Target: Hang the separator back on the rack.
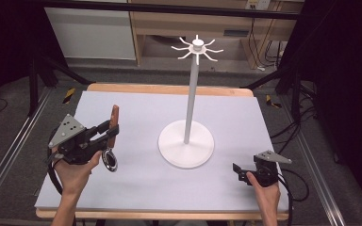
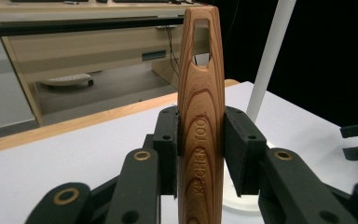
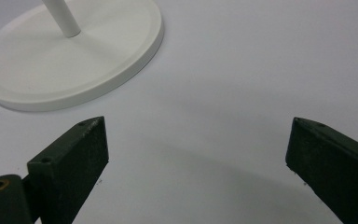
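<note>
left jaws clamp a wooden-handled tool; right jaws gape over bare bench

at the left of the high view, the left gripper [image 1: 104,136] has its jaws closed on a wooden-handled kitchen tool [image 1: 113,130], held just above the grey-topped bench [image 1: 136,188]. that view shows the handle rising away from the person and a round metal-rimmed head [image 1: 110,160] hanging below the jaws, near the person's left hand [image 1: 75,172]. the left gripper view gives what the high view cannot: the handle [image 2: 200,140] stands upright between the two black pads, with wood grain, the engraved words "kitchen tool", and a long hanging slot [image 2: 200,39] near its top. the tool's head is out of that frame.

in the middle stands a white stand [image 1: 186,141] with a round base, a tall pole and a crown of hooks [image 1: 197,48] at the top.

at the right, the right gripper [image 1: 238,172] sits low near the bench's front edge, in the person's right hand [image 1: 264,188]. the right gripper view shows its jaws spread wide with nothing between them, bare bench below, and the stand's base [image 3: 74,60] ahead.
</note>
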Motion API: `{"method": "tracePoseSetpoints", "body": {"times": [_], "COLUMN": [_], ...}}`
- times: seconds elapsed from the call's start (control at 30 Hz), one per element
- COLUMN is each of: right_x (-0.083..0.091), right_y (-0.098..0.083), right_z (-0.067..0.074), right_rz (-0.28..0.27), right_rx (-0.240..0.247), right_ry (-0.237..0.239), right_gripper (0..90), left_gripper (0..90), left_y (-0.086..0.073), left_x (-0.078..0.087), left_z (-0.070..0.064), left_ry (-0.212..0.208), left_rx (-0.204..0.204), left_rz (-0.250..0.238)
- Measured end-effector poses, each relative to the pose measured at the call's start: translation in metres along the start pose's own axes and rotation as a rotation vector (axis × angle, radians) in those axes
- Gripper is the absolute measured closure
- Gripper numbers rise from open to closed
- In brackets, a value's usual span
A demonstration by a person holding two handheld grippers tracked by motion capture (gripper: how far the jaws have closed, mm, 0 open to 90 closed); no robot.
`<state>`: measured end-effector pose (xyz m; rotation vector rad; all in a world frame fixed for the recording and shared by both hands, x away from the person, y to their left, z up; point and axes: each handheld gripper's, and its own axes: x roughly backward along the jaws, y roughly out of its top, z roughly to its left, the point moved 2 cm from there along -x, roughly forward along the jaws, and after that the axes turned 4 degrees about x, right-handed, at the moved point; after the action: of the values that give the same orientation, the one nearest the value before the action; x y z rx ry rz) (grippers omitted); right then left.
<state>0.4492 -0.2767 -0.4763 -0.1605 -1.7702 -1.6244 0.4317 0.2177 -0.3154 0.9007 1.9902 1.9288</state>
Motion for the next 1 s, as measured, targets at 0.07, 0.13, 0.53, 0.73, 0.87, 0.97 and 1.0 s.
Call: {"method": "tracePoseSetpoints", "body": {"times": [0.07, 0.13, 0.53, 0.73, 0.87, 0.97, 1.0], "right_x": [0.0, 0.0, -0.003, -0.002, -0.001, -0.002, -0.002], "right_y": [0.0, 0.0, 0.0, 0.0, 0.0, 0.0, 0.0], "right_z": [-0.001, 0.0, 0.001, 0.001, 0.002, 0.002, 0.002], "right_rz": [0.004, 0.005, 0.021, 0.016, 0.015, 0.011, 0.011], "right_rx": [0.004, 0.002, 0.009, 0.01, 0.004, 0.011, 0.011], "right_ry": [-0.003, -0.002, -0.003, -0.005, -0.01, -0.011, -0.011], "right_gripper": [6.2, 6.2, 6.3, 6.2, 6.3, 6.3, 6.3], "left_gripper": [67.5, 67.5, 67.5, 67.5, 67.5, 67.5, 67.5], "left_y": [0.007, 0.009, 0.027, 0.042, 0.047, 0.05, 0.051], "left_x": [-0.003, -0.004, -0.019, -0.024, -0.023, -0.025, -0.025], "left_z": [-0.003, -0.004, -0.011, -0.017, -0.02, -0.022, -0.022], "left_ry": [-0.012, -0.015, -0.032, -0.044, -0.049, -0.051, -0.052], "left_rx": [-0.009, -0.009, -0.02, -0.028, -0.029, -0.032, -0.033], "left_rz": [-0.005, -0.008, -0.009, -0.031, -0.047, -0.049, -0.048]}}
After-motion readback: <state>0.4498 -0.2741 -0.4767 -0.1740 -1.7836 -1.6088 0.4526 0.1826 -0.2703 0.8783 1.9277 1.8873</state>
